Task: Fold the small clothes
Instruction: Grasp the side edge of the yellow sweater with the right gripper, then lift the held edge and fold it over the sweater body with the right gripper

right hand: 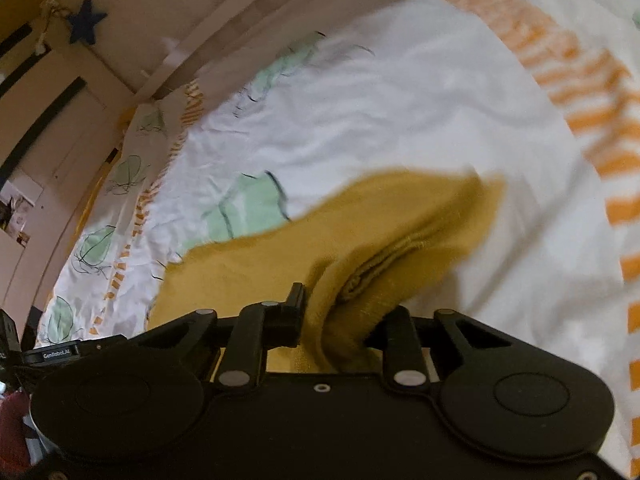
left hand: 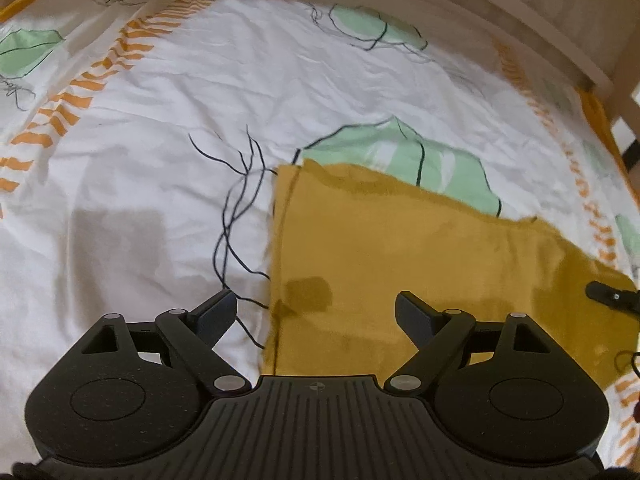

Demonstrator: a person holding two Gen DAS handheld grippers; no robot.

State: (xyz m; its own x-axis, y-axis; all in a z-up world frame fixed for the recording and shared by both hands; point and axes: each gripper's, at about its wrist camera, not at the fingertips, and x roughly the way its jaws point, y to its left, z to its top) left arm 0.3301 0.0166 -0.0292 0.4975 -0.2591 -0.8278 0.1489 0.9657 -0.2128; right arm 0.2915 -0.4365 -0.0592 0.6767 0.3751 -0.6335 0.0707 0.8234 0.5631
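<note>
Mustard-yellow garment [left hand: 400, 248] spread on a white bedsheet [left hand: 160, 140] printed with green leaves and orange stripes; one end bunched and lifted off the sheet. Right gripper [right hand: 344, 320] pinching that gathered end, folds of cloth packed between the fingers. Left gripper [left hand: 316, 312] spread wide and empty, poised over the garment's near left edge. Likely light, soft and limp, with a slightly fuzzy, non-slippery knit; sure to sag and crease wherever unsupported. Best taken at corners or along a hemmed edge, through all layers. Legible writing: "GenRoboLAI", roughly, on a black label [right hand: 56, 355] at lower left of the right wrist view; letters small and partly uncertain.
</note>
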